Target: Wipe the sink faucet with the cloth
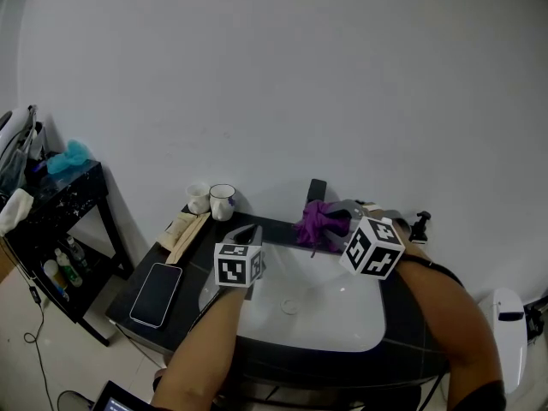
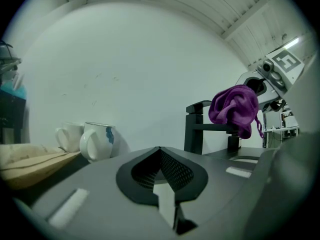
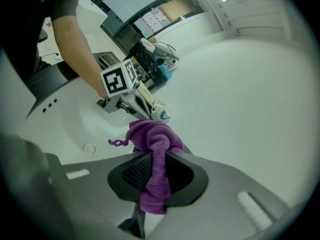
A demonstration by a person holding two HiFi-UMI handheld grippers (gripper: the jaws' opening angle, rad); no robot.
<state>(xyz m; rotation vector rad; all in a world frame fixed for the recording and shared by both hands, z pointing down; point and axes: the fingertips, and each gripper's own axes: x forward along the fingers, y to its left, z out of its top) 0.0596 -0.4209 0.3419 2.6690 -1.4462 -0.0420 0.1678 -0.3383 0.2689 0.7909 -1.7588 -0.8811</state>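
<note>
Cloth [image 3: 154,146] at the faucet [image 1: 317,192], pinched in the right tool [image 3: 156,156].
Right forearm [image 1: 447,308] reaches over the sink [image 1: 342,339]; left tool [image 2: 159,151], jaws pressed together, hangs above it.

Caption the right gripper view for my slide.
Right gripper clamps a bunched purple terry cloth, white sink basin beyond it.

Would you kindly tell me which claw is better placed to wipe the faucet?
Right: the right claw is shut on the purple cloth at the black faucet; the left claw is shut, empty.
</note>
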